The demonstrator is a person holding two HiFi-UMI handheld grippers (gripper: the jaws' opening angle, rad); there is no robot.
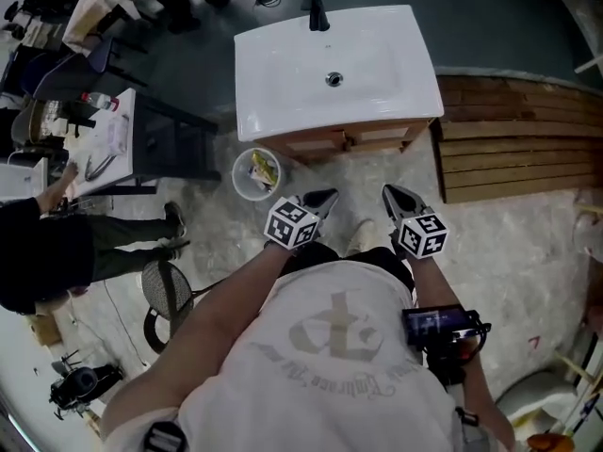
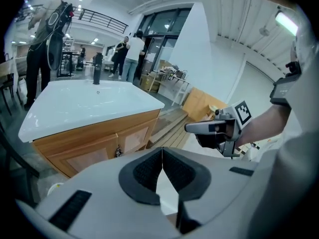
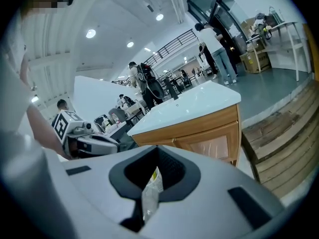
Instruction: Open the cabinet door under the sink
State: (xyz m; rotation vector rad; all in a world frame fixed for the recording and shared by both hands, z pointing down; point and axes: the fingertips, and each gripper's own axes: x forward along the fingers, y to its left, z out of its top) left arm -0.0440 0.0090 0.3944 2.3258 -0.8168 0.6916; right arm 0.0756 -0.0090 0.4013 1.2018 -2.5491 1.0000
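Not started: light-wood cabinet doors under white rectangular sink both shut, no contact w/ either claw. Left claw & right claw closed tight, nothing gripped. Held side by side in front of body, tips angled down twd cabinet front, near but apart. To do: reach door pull, grip, swing open.

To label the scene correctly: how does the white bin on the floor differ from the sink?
The bin is round; the sink is rectangular. The bin stands on the floor and holds rubbish; the sink sits on the cabinet, its basin empty. Both are white.
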